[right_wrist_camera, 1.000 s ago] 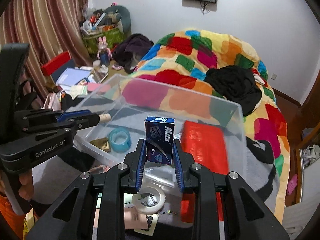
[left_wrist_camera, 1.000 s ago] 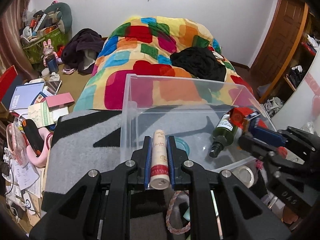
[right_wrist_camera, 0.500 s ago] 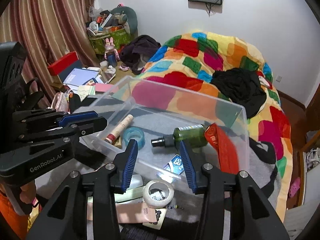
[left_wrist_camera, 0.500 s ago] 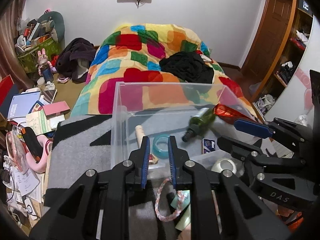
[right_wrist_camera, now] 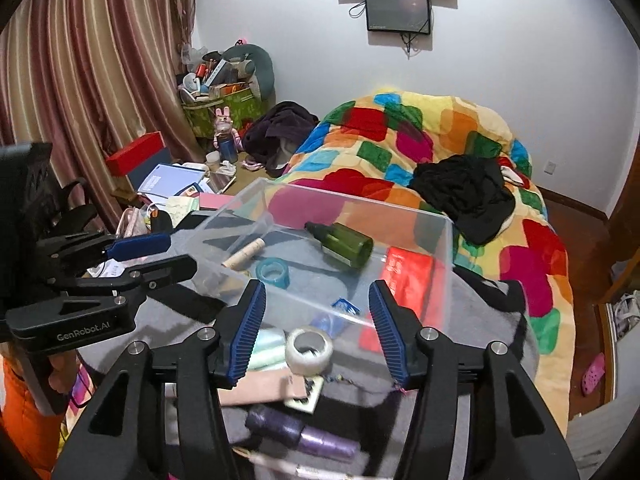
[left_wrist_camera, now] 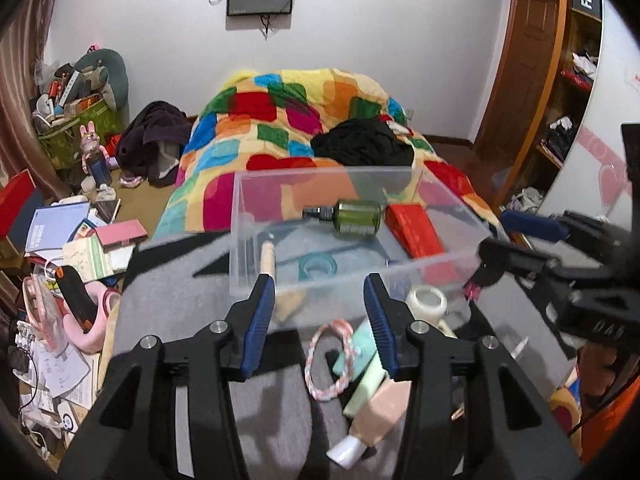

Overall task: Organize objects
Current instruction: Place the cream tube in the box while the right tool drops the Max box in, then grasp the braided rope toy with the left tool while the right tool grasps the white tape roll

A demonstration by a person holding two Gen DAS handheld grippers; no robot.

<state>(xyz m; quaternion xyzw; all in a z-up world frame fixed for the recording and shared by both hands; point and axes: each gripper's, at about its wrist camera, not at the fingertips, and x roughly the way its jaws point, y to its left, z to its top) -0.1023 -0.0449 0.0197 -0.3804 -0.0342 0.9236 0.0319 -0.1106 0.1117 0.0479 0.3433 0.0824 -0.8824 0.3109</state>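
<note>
Both grippers now stand empty with jaws spread wide: the left gripper at lower centre of its view, the right gripper likewise in its own. A second ago the left one clamped a cream tube and the right one a small blue box; both items now lie inside the clear bin at mid-frame, the cream tube toward its left side and the small blue box near the front wall, alongside a green bottle, a teal tape ring and a red packet. That drop looks complete, so I judge the next pick comes from the clutter in front of the bin: a white tape roll, a pink-and-white cord loop, a peach tube and a purple bottle, all lying on the grey blanket
</note>
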